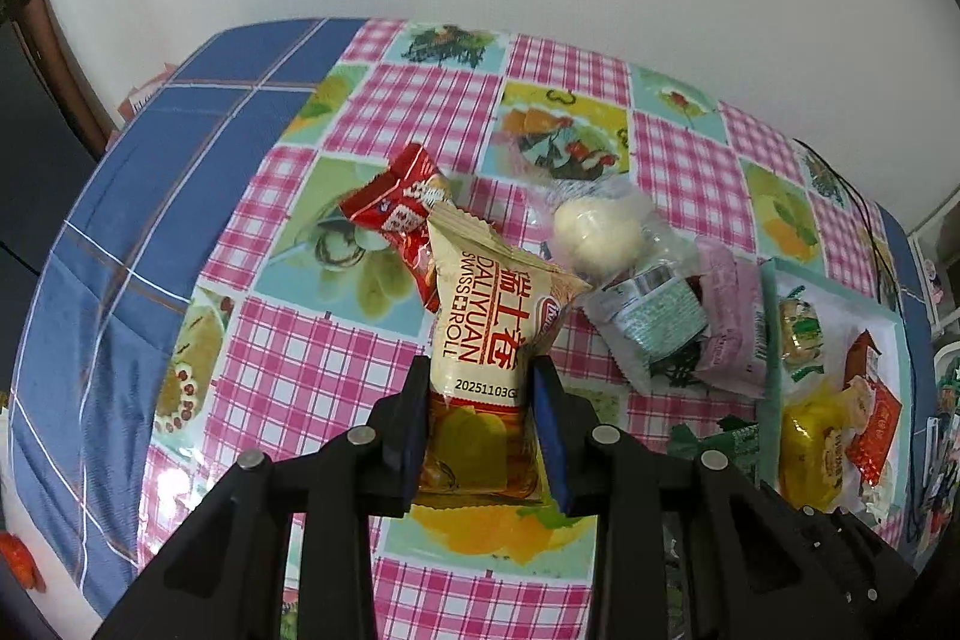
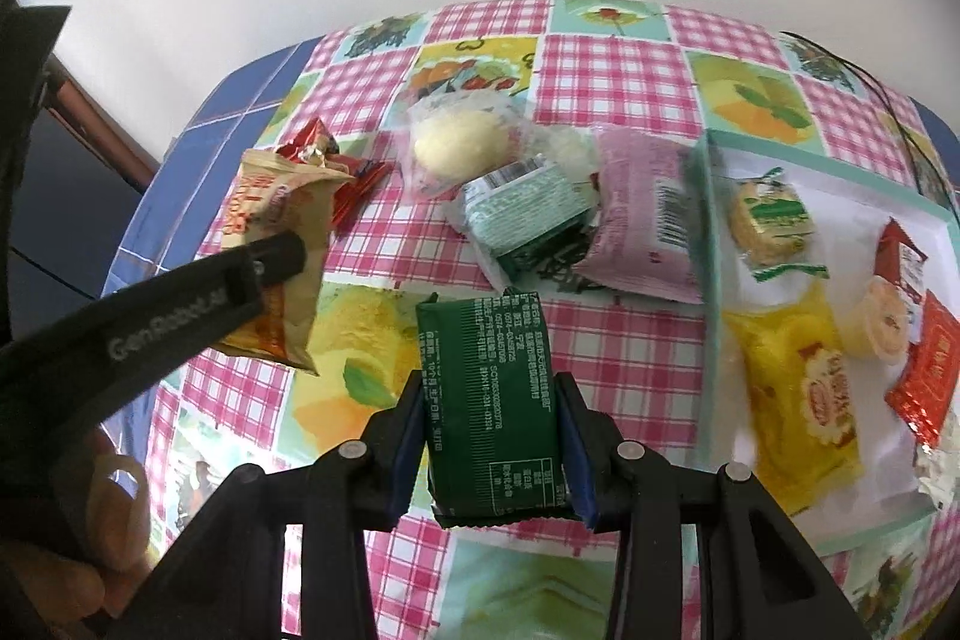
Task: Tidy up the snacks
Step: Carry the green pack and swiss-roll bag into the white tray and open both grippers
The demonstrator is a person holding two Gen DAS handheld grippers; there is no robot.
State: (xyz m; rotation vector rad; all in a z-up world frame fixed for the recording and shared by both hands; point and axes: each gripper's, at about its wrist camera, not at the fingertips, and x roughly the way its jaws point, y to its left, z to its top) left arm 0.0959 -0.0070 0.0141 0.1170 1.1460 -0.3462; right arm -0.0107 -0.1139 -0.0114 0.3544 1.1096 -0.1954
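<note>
Two views: at the left wrist, the left claw clenches a cream Swiss roll packet above the worktop, loose snacks beyond. At the right wrist, the right claw grips a green packet; a pink packet lies against the tray

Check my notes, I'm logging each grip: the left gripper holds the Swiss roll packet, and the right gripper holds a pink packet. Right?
Not quite. The left gripper does hold the Swiss roll packet, but the right gripper holds a dark green packet, as the right wrist view shows. The pink packet lies on the table.
</note>
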